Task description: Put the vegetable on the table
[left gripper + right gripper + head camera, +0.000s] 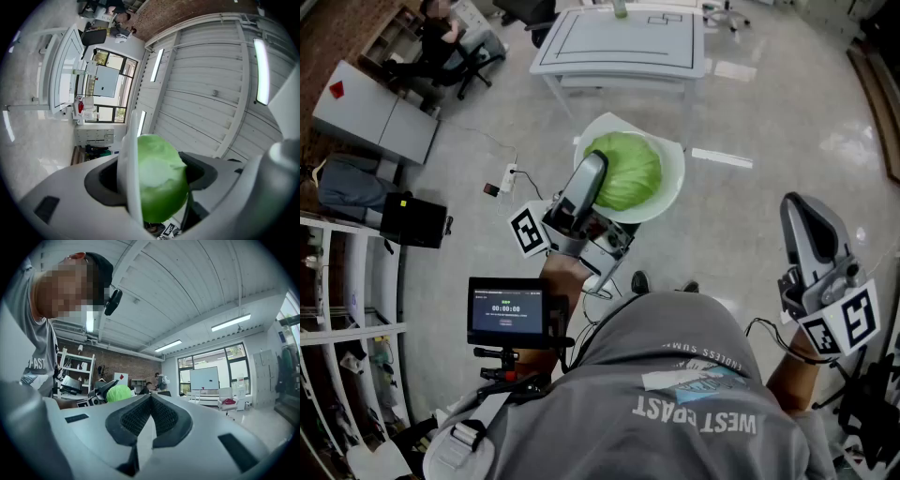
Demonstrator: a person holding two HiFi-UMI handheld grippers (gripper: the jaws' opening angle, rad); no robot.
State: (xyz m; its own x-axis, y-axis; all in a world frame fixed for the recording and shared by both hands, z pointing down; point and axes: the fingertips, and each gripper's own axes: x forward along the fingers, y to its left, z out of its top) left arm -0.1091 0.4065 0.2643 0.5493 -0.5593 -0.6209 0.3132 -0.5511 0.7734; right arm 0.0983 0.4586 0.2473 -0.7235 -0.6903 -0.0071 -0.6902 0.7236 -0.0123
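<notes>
Left gripper (589, 183) tilted upward, fingers (101, 180) pinching cabbage (628, 169) against plate (673, 173), near rim hidden; right gripper (802, 214) level at 4 o'clock, fingers (136, 417) pressed together.

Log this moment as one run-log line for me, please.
left claw: clamps plate and cabbage | right claw: shut, empty | table: ahead, not reached

No room is left between the left gripper's (592, 178) jaws: the plate (673, 175) and the cabbage (628, 169), clamped there, fill the gap. Beyond their tips bare floor (769, 112) lies open up to the white table (623, 42) (its top mostly bare). The right gripper's (150, 401) jaws meet, with open air ahead.
</notes>
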